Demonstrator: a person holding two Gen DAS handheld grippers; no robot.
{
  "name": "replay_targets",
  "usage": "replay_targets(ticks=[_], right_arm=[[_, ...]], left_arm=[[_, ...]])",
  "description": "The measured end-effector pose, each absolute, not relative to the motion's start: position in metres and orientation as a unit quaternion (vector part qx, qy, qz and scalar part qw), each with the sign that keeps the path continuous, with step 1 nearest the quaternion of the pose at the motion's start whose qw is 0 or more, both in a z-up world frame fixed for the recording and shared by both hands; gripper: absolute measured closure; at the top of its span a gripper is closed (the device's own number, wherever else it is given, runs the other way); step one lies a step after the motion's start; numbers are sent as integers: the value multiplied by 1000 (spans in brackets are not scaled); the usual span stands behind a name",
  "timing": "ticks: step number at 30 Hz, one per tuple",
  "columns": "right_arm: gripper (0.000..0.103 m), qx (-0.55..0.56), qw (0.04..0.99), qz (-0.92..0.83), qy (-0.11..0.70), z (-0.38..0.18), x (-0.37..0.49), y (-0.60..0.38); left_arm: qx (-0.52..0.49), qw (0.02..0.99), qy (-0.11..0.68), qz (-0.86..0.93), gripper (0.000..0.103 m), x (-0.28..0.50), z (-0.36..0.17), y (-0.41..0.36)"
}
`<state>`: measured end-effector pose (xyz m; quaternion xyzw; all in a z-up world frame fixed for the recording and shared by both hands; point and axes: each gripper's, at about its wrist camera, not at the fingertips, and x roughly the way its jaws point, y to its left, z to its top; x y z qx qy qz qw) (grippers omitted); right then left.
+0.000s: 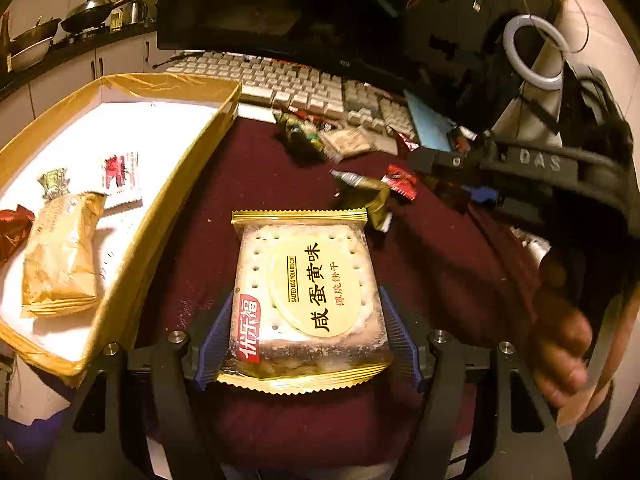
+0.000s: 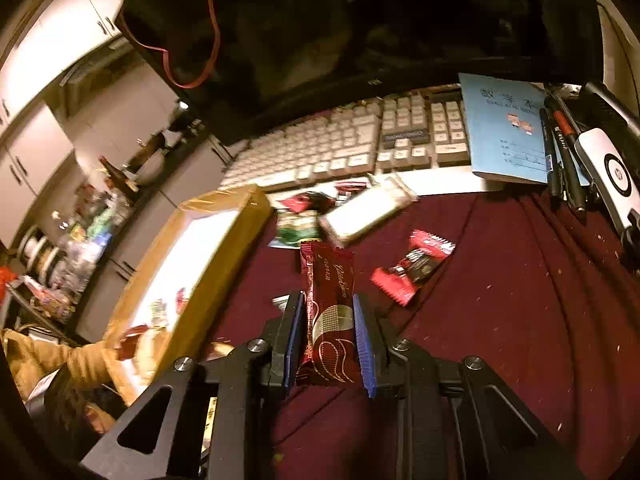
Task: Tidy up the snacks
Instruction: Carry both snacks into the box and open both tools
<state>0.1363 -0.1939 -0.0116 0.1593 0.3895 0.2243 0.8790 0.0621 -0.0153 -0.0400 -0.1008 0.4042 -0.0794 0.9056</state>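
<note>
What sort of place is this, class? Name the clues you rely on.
Probably a home desk set in or beside a kitchen: a keyboard and dark monitor stand behind the snacks, while woks sit on a counter with cabinets.

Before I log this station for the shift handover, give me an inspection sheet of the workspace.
Surface: maroon cloth over the table.
Job's things: gold tray holds several snacks; loose snacks lie near the keyboard.
Clutter: keyboard, blue notebook, pens.
Grippers: left gripper shut on biscuit pack; right gripper shut on dark red wafer bar.
Cables: red wire loops across the monitor.
Surroundings: kitchen counter with woks.
</note>
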Motion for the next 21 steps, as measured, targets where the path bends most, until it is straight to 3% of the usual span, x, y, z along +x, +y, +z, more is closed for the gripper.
replay_targets(ticks=[7,11,21], right_arm=[[78,168,879,285,343,18,115,-161],[78,155,865,313,361,20,126,-121],[78,64,853,314,411,7,198,10]], left_arm=[[-151,920,354,-76,34,51,13,27],[-161,935,317,-2,34,63,43,78],[-184,915,342,108,34,134,32,196]])
